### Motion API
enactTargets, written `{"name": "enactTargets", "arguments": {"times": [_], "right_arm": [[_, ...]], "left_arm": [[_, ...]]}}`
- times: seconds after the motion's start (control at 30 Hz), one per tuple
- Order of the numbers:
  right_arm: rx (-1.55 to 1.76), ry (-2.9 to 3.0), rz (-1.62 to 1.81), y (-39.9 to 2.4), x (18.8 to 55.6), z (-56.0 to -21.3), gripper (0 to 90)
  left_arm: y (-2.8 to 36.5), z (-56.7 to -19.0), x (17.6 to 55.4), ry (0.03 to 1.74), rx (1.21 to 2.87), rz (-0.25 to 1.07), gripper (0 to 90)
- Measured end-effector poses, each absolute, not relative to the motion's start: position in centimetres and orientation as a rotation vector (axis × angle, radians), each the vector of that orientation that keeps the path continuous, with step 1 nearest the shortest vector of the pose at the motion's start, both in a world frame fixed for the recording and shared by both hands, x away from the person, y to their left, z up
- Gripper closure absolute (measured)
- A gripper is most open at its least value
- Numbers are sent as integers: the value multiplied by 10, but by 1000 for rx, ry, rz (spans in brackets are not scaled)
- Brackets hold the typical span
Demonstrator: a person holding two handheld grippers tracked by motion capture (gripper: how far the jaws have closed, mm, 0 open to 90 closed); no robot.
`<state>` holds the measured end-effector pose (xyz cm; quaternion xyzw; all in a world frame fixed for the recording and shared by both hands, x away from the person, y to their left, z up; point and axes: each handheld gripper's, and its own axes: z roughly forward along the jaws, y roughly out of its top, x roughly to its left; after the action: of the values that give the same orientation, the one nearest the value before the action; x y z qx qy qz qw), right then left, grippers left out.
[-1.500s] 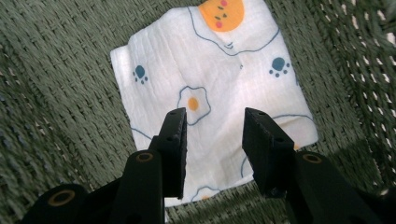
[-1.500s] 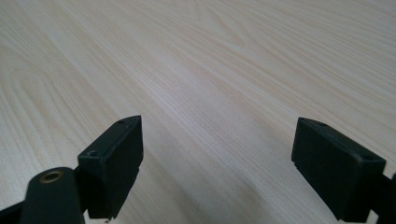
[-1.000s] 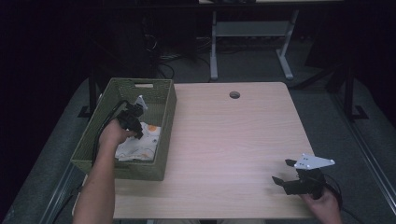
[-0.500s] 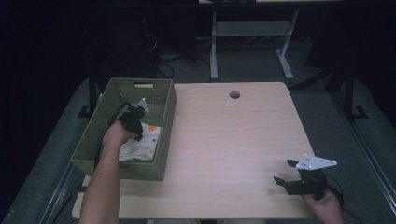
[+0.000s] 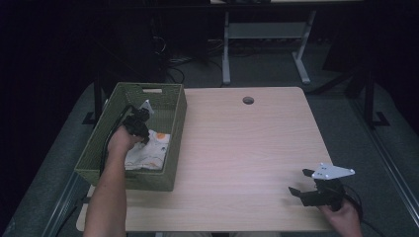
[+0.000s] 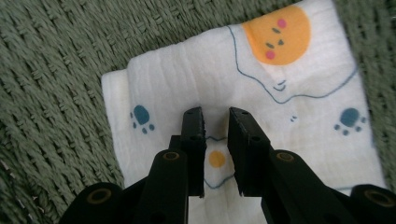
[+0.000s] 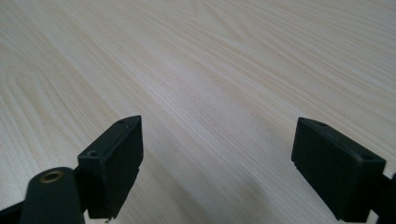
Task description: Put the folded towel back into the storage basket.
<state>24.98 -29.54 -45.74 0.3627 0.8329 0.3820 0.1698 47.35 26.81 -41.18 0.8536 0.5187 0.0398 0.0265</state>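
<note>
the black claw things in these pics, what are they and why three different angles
They are hand-held grippers, one in each of a person's hands; no robot arm is involved. The wide picture comes from a camera fixed above the table. There the left gripper reaches into a green basket on the table, while the right gripper sits near the table's front right corner.

The other two pictures come from small cameras riding on each gripper, looking along its jaws. The left one looks down at a folded white cloth with paw prints and an orange face, lying in the basket. Its jaws are nearly closed over the cloth; whether they pinch it I can't tell. The right gripper's jaws stand wide open over bare wood, holding nothing.
</note>
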Motion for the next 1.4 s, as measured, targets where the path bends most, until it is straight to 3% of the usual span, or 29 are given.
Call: {"name": "enactTargets", "arguments": {"times": [0.63,1.4], "right_arm": [[1021,2370,1079,-292,249,-456,164],[1019,2363,1079,-294,247,-454,164]], "left_arm": [[265,-368,446,1553,2509,185,693],[232,-313,415,1430,2497,296,626]]}}
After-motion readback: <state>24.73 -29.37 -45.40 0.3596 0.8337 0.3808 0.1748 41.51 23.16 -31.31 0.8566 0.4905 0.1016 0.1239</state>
